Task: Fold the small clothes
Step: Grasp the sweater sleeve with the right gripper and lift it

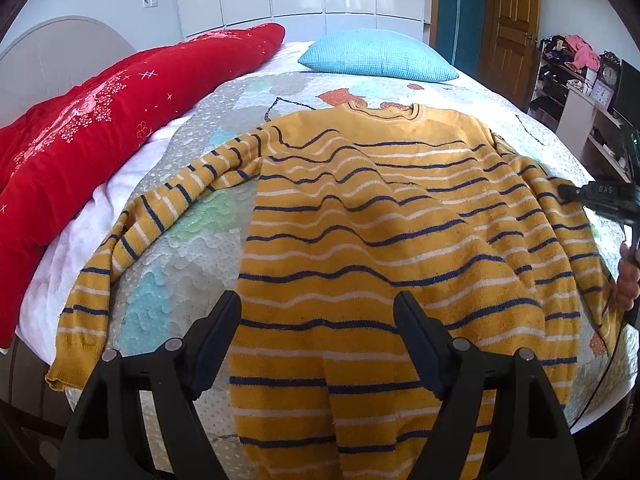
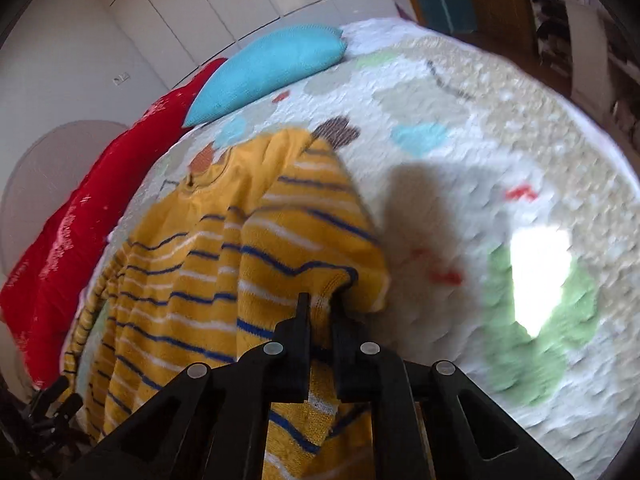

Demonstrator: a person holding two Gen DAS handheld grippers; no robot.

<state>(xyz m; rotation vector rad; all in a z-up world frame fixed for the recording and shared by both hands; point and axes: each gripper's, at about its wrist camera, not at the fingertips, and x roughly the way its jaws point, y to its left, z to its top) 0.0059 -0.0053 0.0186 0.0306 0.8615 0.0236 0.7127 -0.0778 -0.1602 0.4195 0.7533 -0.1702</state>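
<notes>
The striped sweater lies flat on the bed, collar toward the top of the frame and hem at the bottom. The right tool is clamped on its sleeve at the right edge. The left tool hangs over the hem, wide apart, holding nothing. The fold probably goes leftward, across the long axis.

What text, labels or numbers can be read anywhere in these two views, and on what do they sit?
"DAS" in pale letters on the black body of the right gripper, seen from the left wrist view.
Clock on the shelf: its dial marks are too small to read.
Red quilt: only stitched stars and flowers, no words.
Striped sweater: no label visible.
The right wrist view is blurred; nothing is readable there.
</notes>
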